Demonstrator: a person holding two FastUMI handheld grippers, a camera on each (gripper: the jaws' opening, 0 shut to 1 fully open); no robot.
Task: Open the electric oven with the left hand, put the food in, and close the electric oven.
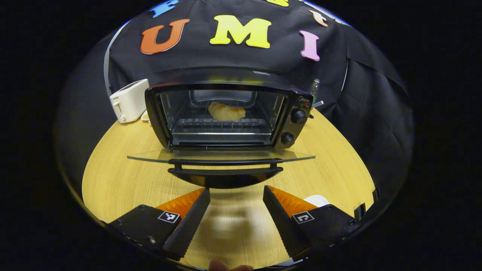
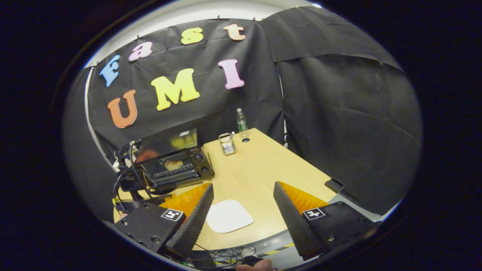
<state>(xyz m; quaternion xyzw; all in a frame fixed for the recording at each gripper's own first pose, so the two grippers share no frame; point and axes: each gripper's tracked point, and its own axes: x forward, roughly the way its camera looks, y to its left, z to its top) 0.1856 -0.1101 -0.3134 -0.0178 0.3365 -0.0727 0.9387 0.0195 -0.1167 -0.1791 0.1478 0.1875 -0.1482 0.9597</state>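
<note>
Left gripper [image 1: 236, 205]: jaws spread wide, nothing between them, hovering low over the bench [image 1: 120, 169] just in front of the door handle [image 1: 225, 162], apart from it. Door [image 1: 222, 155] of the electric oven [image 1: 226, 113] hangs fully down, roughly level. Inside, the food [image 1: 226, 111], a pale browned bun or pastry by the look of it, sits on the wire rack [image 1: 222, 122] toward the back of the cavity.

Right gripper [image 2: 243, 205]: jaws also wide, empty, held well back from the oven above a white square plate [image 2: 229, 216], which is bare.

Progress, judged from the layout: 2 of 3 steps look done (door opened, food placed). 1 step left: closing. The left gripper is lined up with the handle, so the likely next move is to catch the handle or door edge and swing the door up until it shuts.

Other items: white toaster [image 1: 130, 100] to the oven's left; bottle [image 2: 241, 121] and small metal basket [image 2: 227, 143] at the far bench edge
</note>
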